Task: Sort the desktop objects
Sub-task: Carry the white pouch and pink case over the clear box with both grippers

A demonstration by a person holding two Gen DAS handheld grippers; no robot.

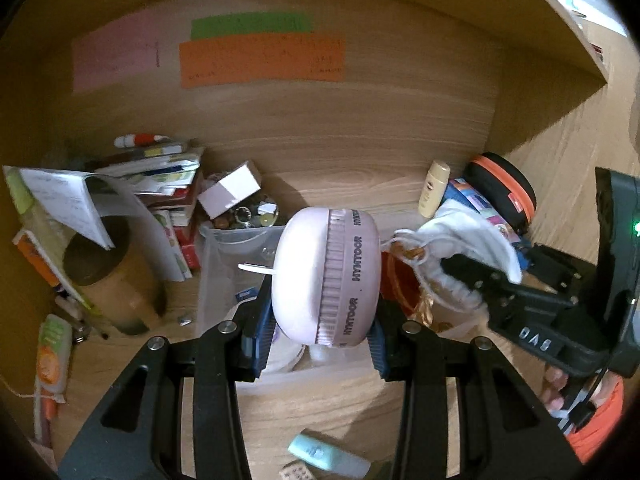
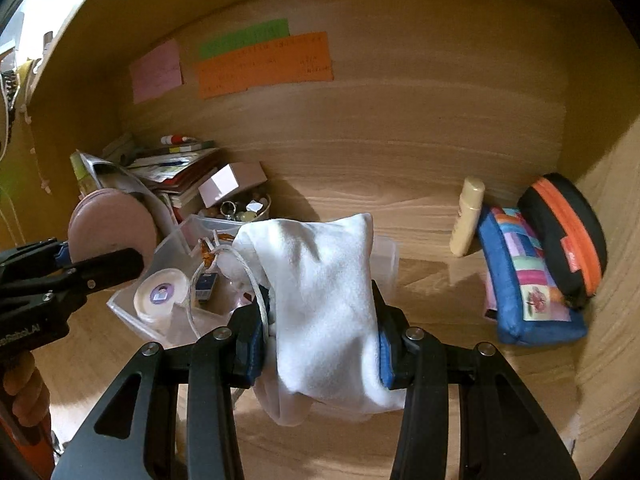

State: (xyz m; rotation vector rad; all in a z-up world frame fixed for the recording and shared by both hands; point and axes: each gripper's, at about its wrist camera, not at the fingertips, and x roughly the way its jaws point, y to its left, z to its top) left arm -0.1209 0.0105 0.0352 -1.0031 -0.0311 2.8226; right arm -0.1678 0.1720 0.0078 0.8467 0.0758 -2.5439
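Holding pink round case in your left gripper, above the clear bin | your right gripper clamps white cloth pouch over the table.

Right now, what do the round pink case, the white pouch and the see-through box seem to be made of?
Round pink case: looks like hard moulded plastic, smooth matte faces, ribbed rim with printed lettering.
White pouch: soft cloth, probably fleece or felt; it folds and has a drawstring.
See-through box: thin clear plastic, slightly frosted; contents show through its walls.
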